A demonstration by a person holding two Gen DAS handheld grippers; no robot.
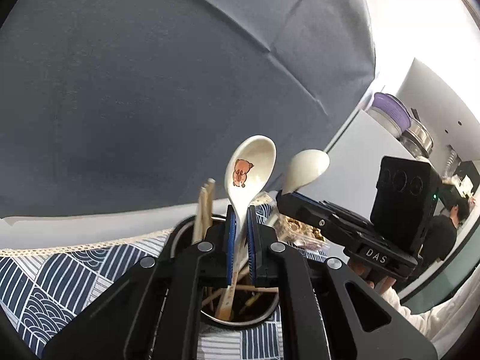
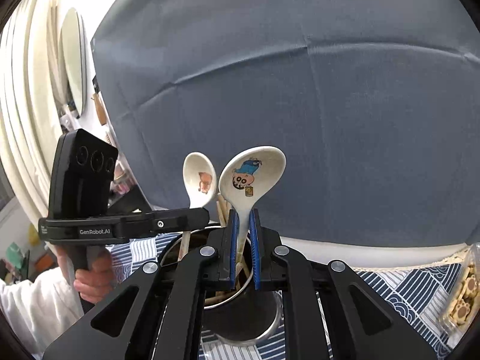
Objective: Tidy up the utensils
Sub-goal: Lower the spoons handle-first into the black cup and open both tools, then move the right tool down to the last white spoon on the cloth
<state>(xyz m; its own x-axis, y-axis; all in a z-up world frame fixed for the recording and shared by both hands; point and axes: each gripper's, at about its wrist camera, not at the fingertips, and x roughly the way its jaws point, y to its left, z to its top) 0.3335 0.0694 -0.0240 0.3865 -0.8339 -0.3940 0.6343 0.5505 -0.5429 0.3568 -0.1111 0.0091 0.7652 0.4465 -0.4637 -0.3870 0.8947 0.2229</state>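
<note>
Home dining table, patterned tablecloth (image 1: 60, 279), jars (image 1: 399, 120)

Matte black grippers with blue pads (image 2: 235, 240) and silver pivot screws (image 1: 204, 246), one lettered "GenRobot.AI" (image 2: 94, 231), the other apparently "DAS" (image 1: 376, 256); white sleeve (image 2: 30, 309) lower left.

Both spoons (image 1: 250, 165) (image 2: 250, 174) look like glossy glazed ceramic, chopsticks (image 1: 204, 207) plain matt wood, the holder cup (image 2: 249, 327) shiny metal, tablecloth (image 1: 60, 273) printed cloth with a lace edge, grippers matt black plastic.

White spoon (image 1: 250, 165) bears an orange bear; the other spoon (image 2: 250, 177) (at three o'clock) a blue-clad cartoon; tablecloth (image 1: 60, 273) navy-and-white waves.
</note>
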